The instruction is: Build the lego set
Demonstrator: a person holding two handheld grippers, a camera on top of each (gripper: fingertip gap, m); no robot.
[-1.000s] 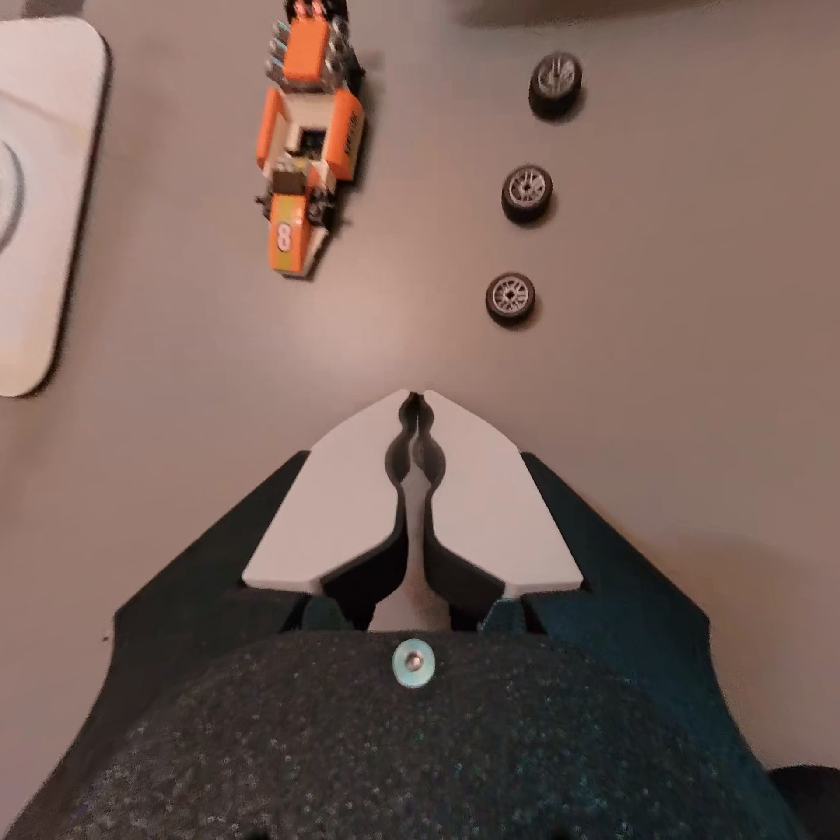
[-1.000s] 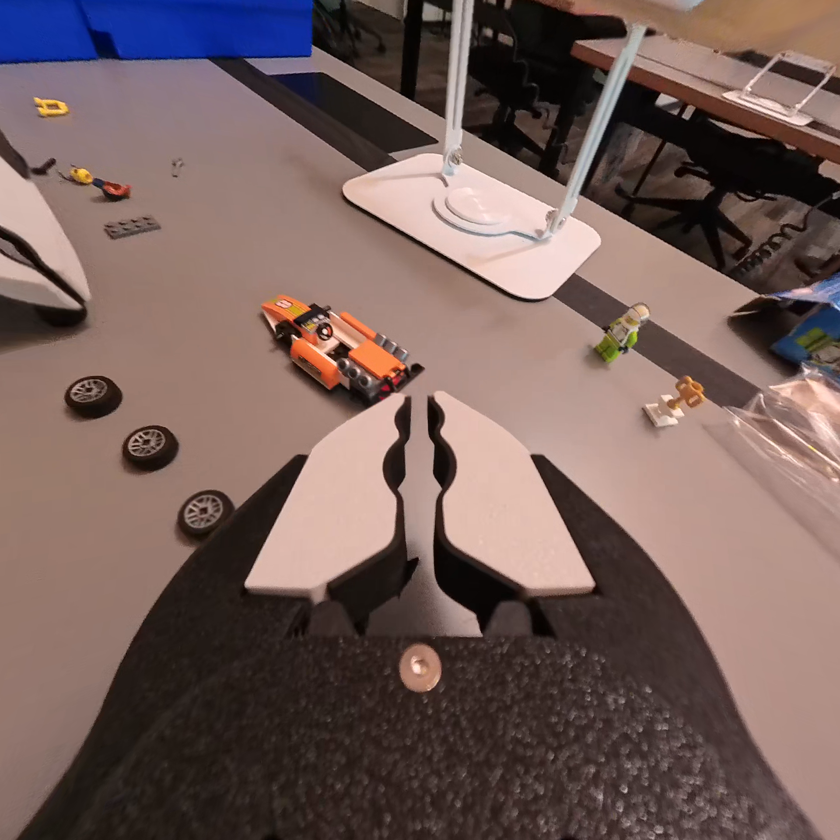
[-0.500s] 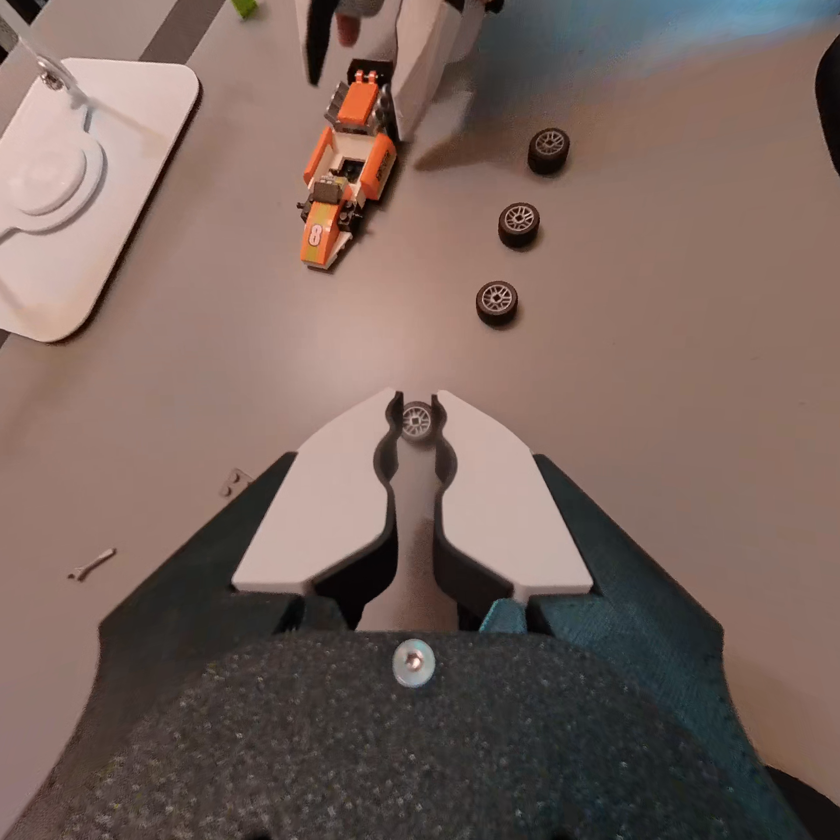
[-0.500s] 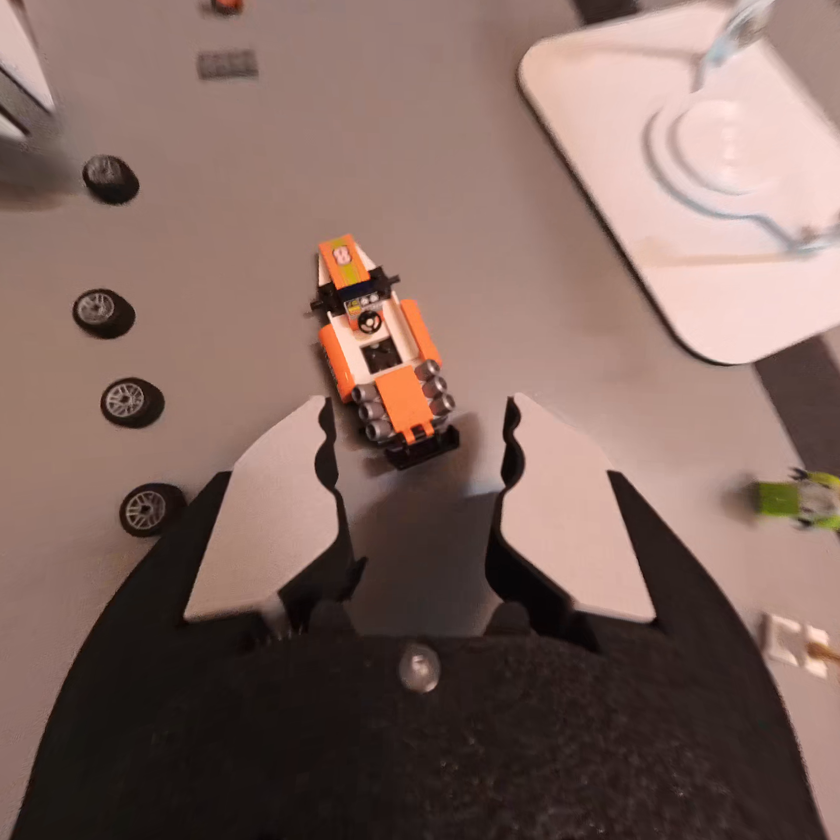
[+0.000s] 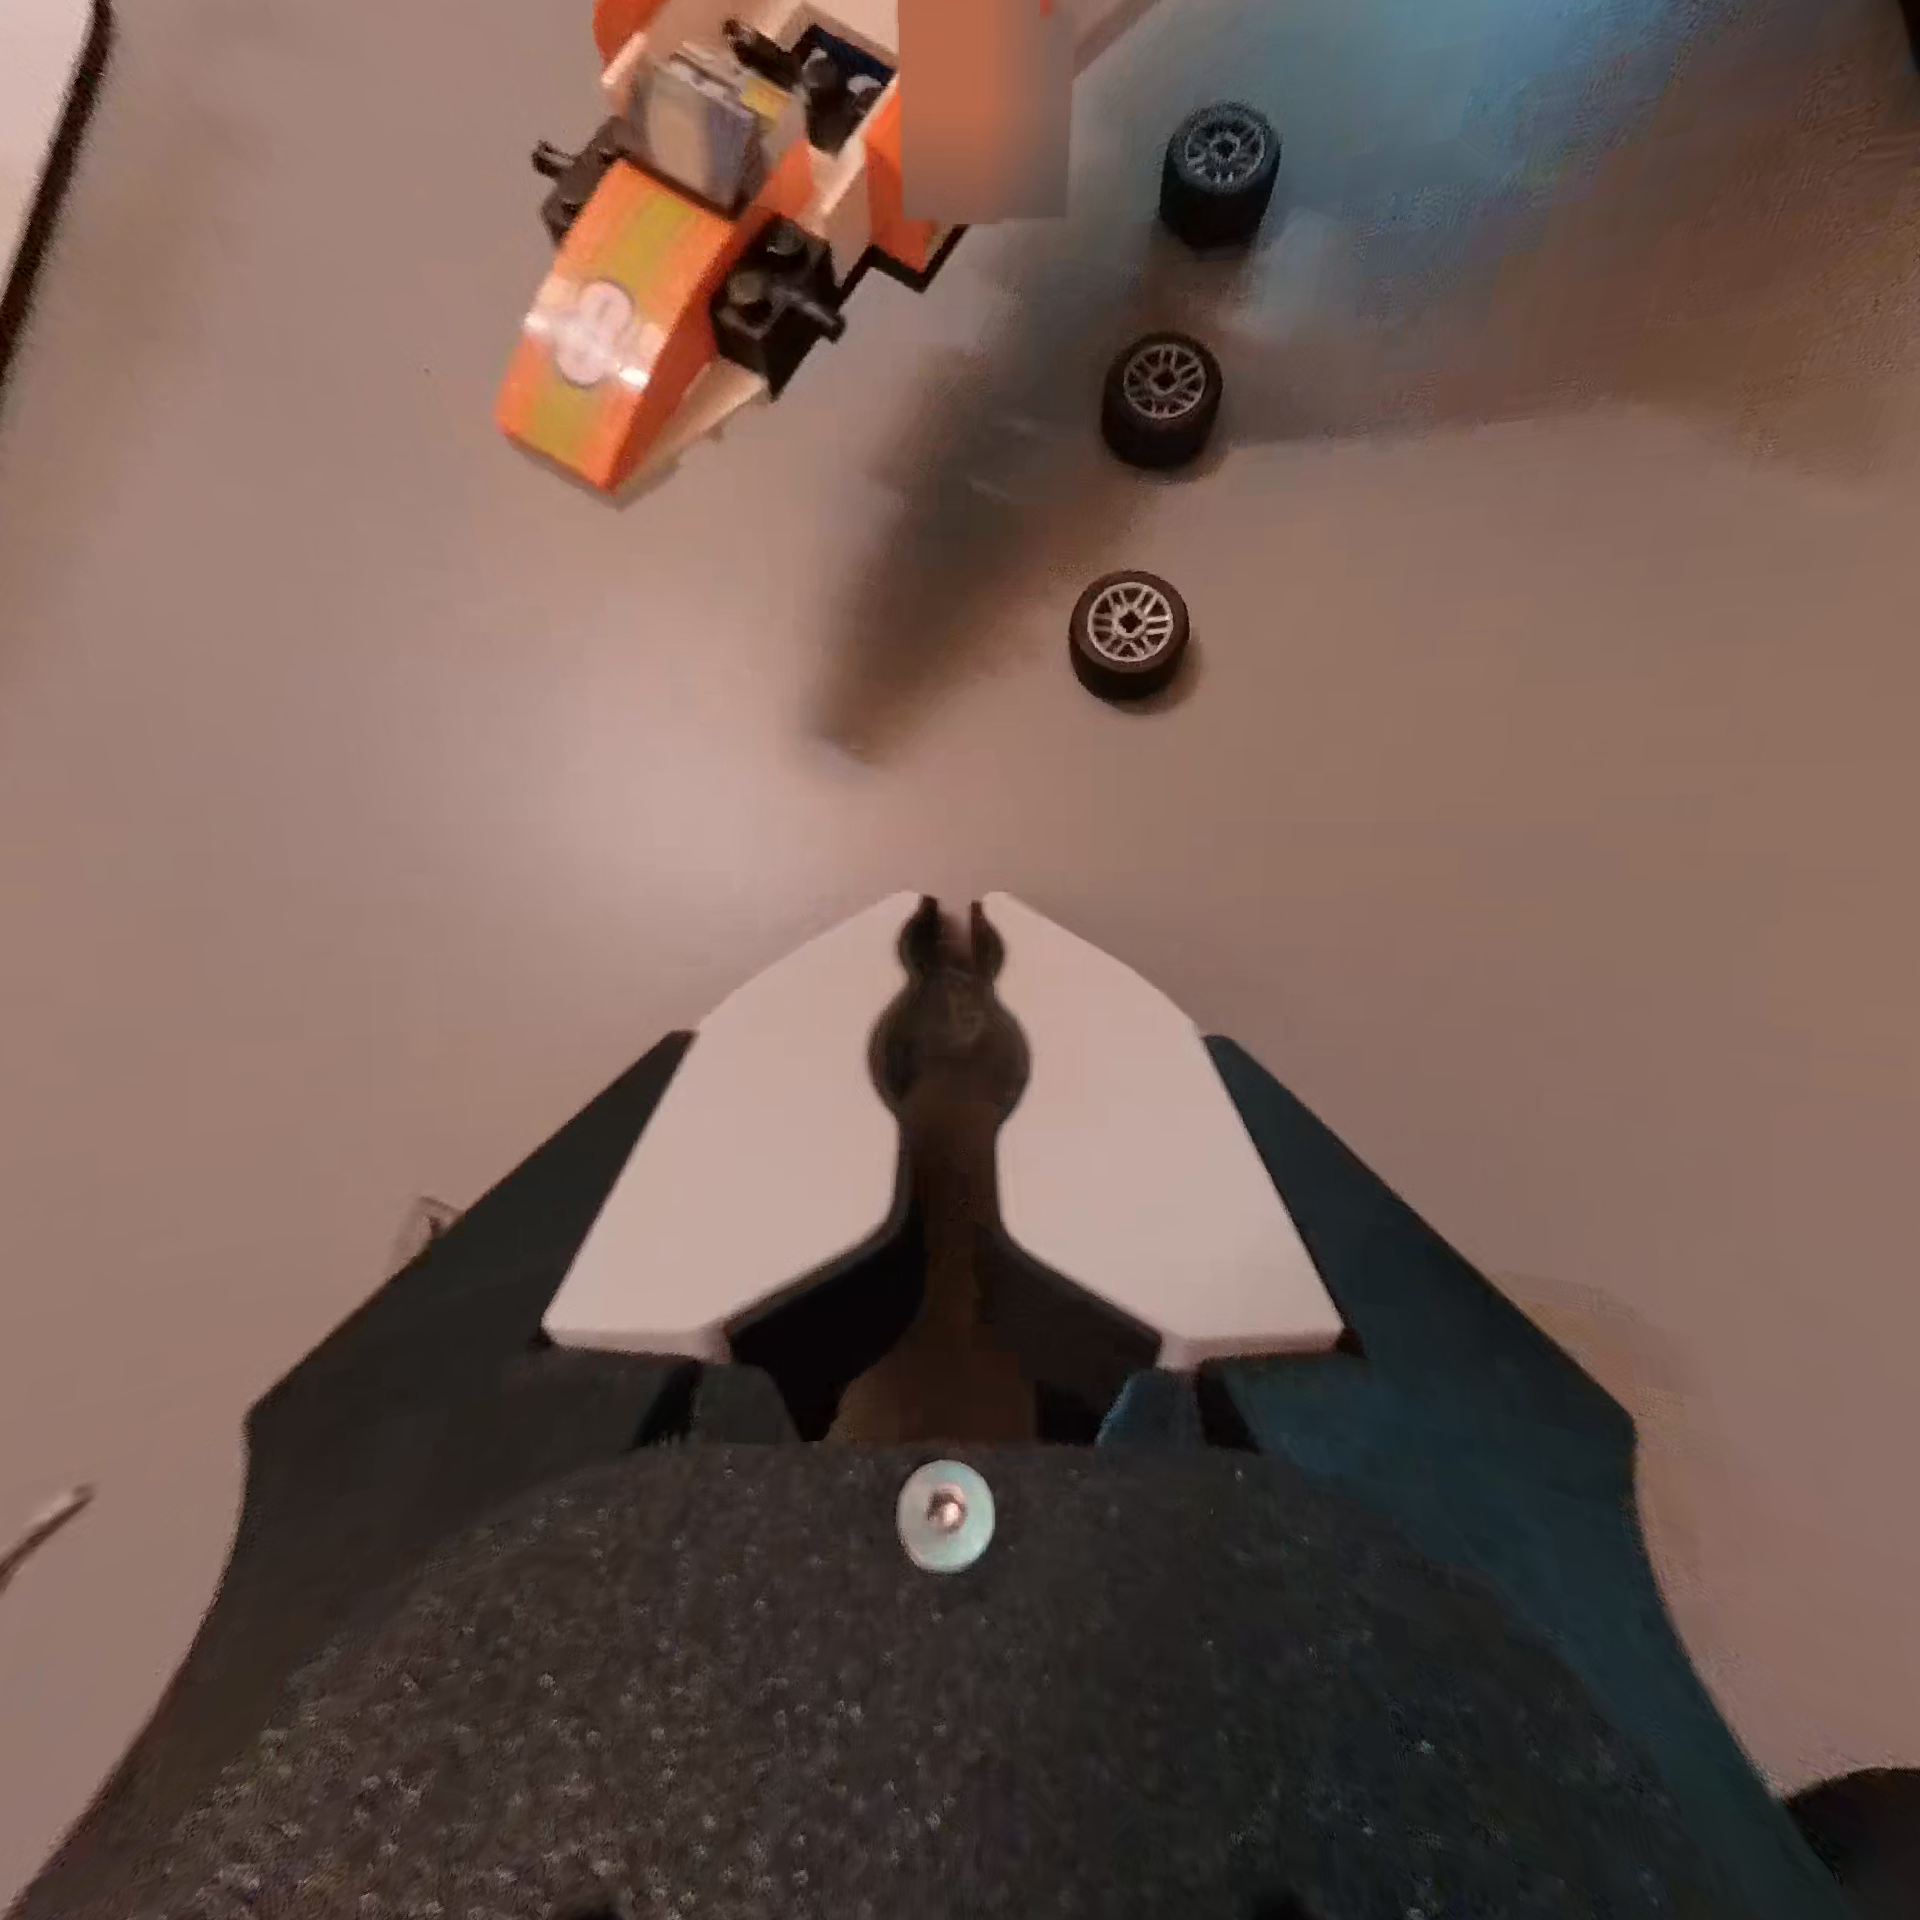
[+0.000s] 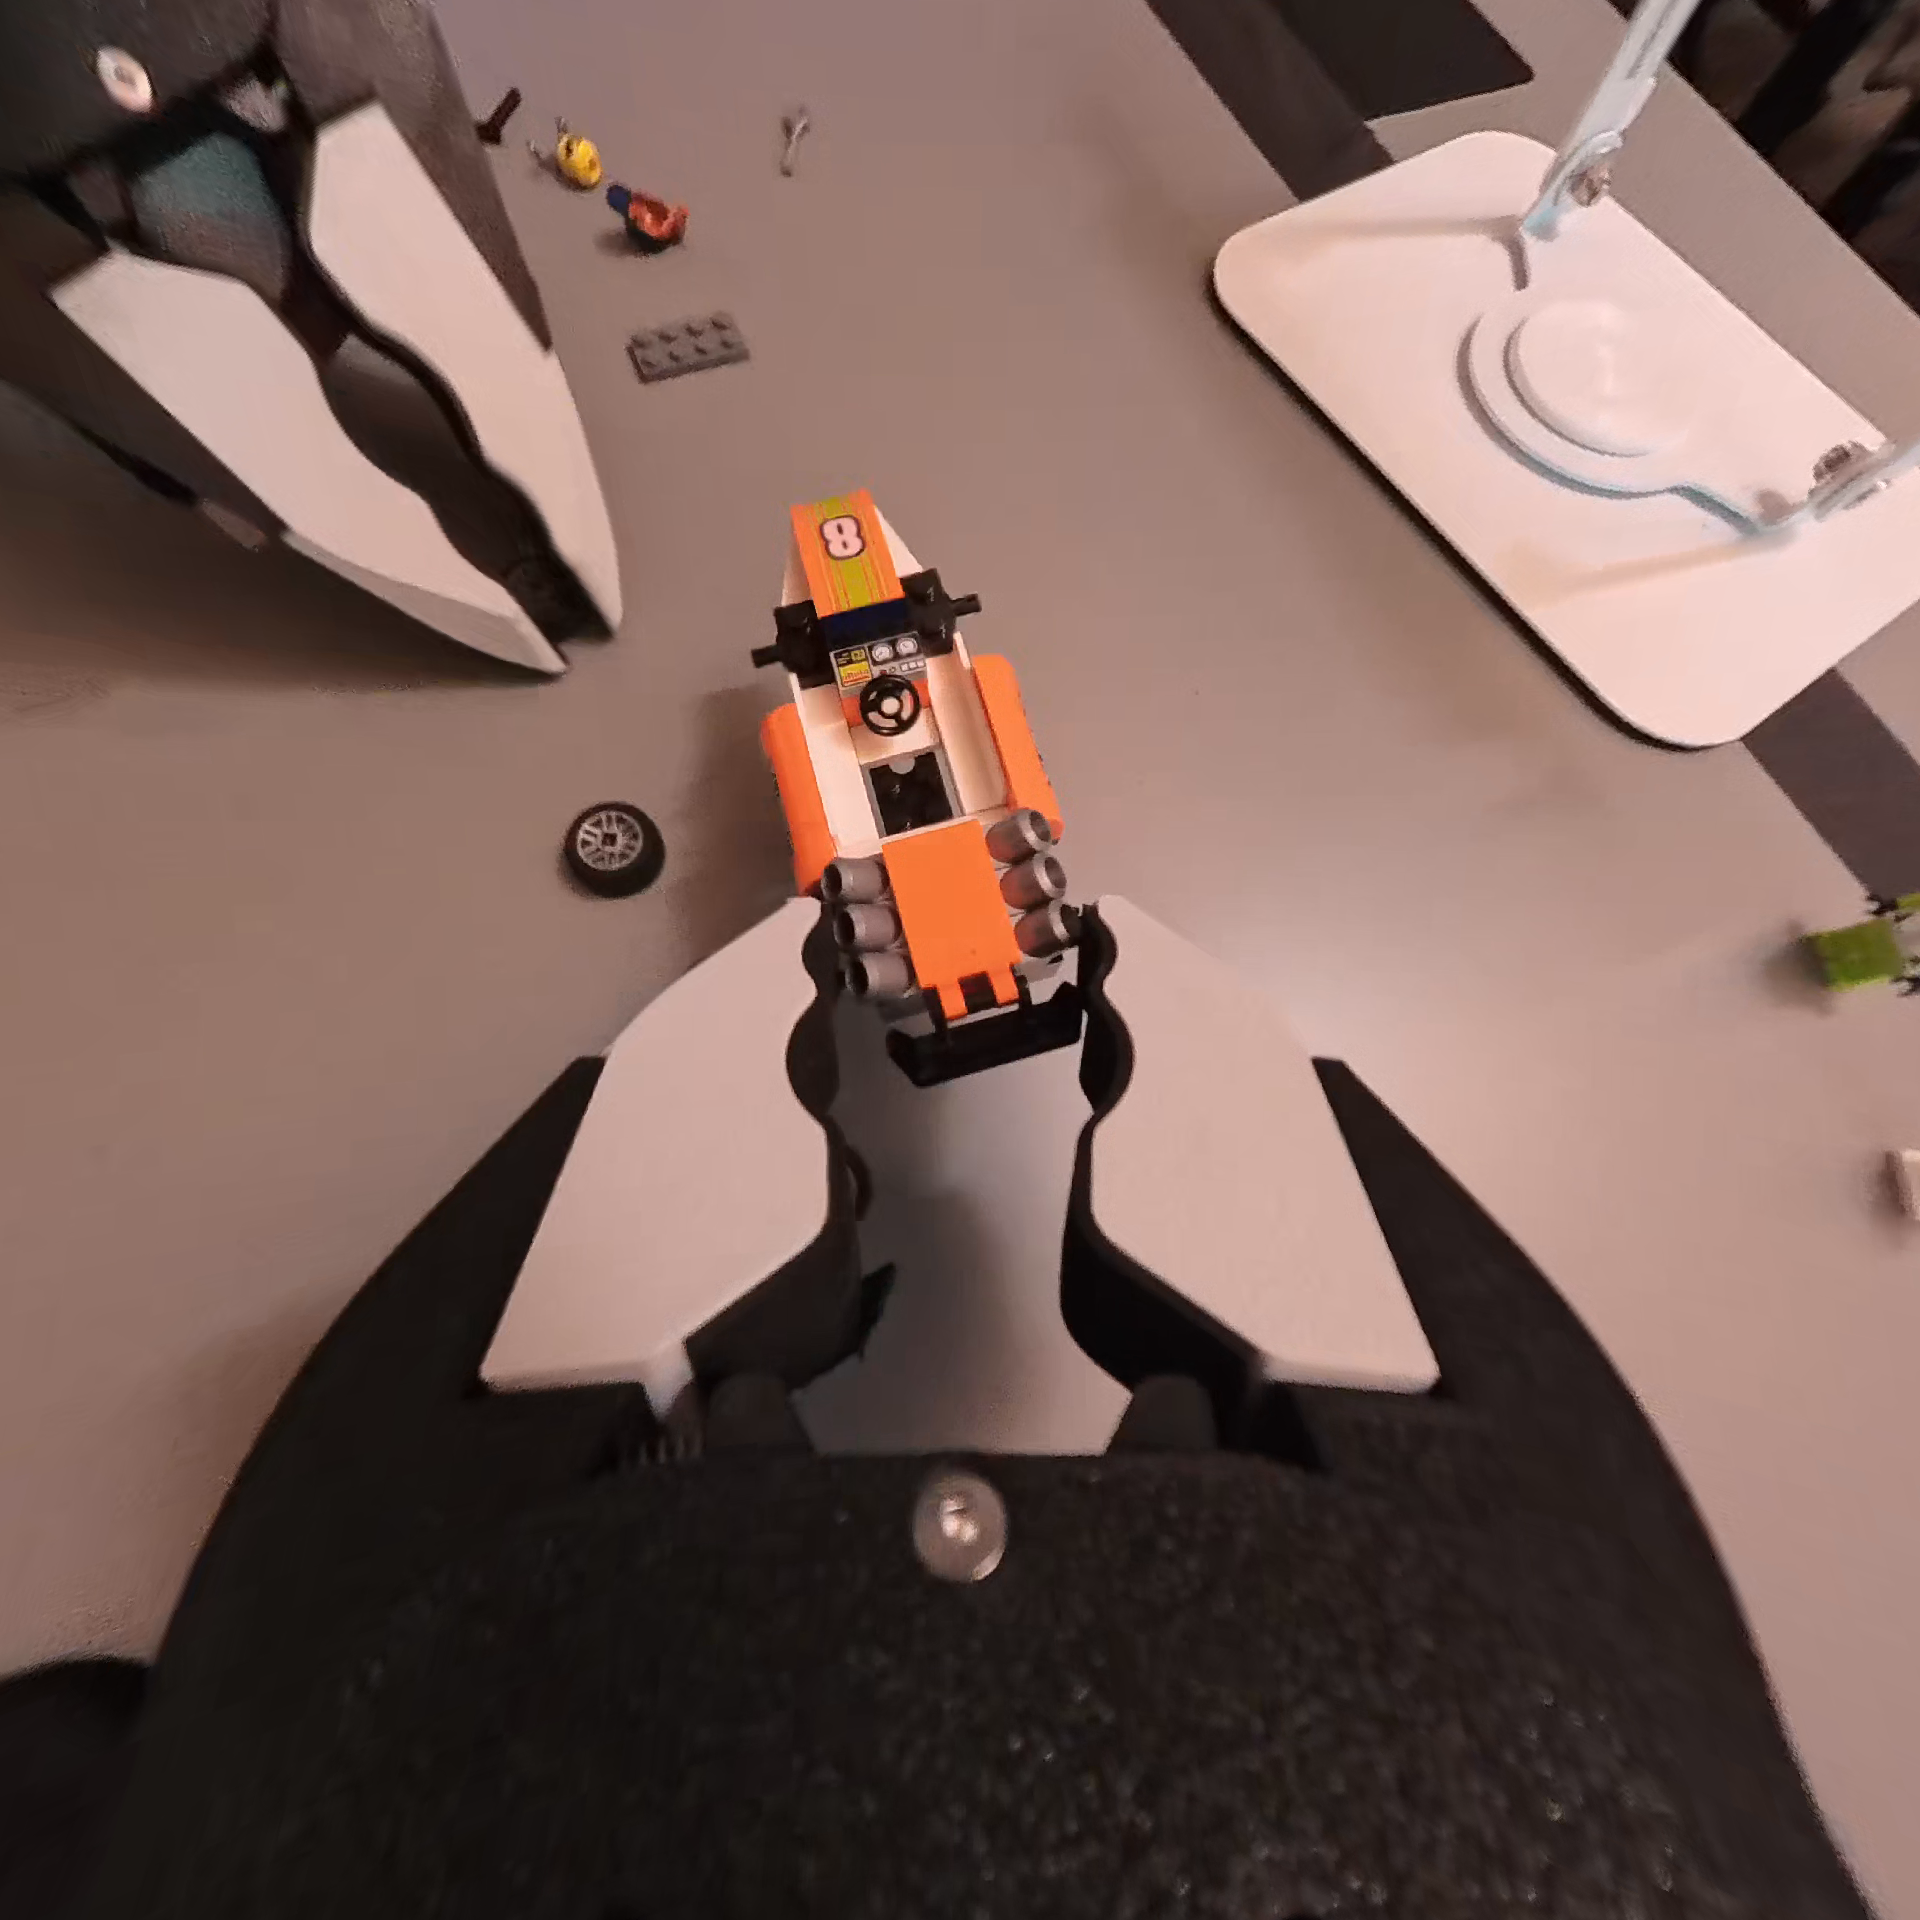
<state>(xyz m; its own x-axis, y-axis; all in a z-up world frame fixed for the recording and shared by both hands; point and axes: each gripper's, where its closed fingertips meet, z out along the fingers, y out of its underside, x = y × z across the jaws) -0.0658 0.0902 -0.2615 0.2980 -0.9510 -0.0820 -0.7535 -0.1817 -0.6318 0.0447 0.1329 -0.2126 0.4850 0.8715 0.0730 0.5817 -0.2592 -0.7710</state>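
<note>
My right gripper (image 6: 951, 971) pinches the car body (image 6: 904, 748); left gripper (image 5: 951, 914) jaws pinch a wheel, I judge. 3 wheels (image 5: 1132, 634) wait unfitted.

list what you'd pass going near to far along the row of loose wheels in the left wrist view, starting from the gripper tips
left gripper → nearest wheel, silver spokes → middle wheel → farthest wheel, darker hub

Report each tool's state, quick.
Left tool: closed on a dark, blurred piece, likely a wheel.
Right tool: closed on the rear of the orange car.
</note>
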